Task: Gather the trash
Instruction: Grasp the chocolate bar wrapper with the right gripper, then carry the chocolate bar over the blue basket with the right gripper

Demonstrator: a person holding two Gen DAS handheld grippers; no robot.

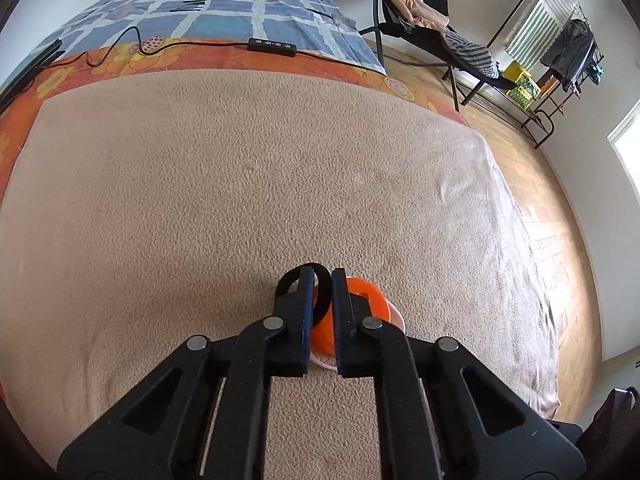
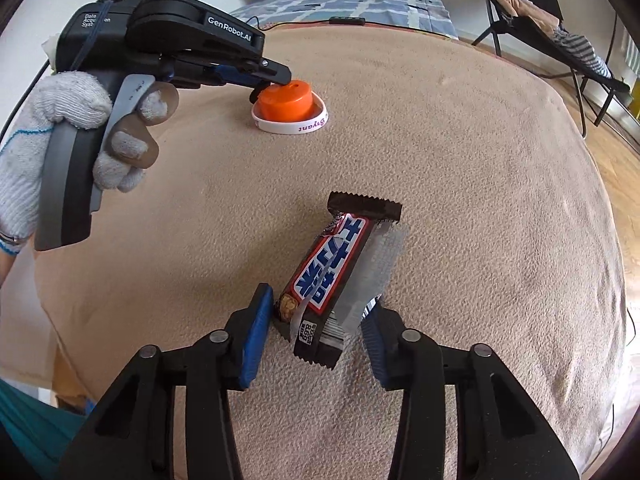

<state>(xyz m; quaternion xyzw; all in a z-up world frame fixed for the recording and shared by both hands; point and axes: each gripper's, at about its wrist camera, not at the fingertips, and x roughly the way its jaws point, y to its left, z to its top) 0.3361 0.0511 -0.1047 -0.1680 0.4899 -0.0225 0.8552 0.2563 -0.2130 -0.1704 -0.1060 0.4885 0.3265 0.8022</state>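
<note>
Glossy crinkled wrapper [image 2: 336,276] on fleece [image 2: 460,184]

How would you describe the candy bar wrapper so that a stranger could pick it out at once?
Start at the beige blanket covering the bed. Near its closer end, between the right tongs, lies the candy bar wrapper. Unlike the round orange cap and white ring farther back, it is long, dark brown, with blue lettering.

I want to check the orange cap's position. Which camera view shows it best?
The right wrist view: the whole orange cap shows from the side, inside a white wristband, with the left tongs on it. In the left wrist view, the tongs' own fingers cover most of the cap.
</note>
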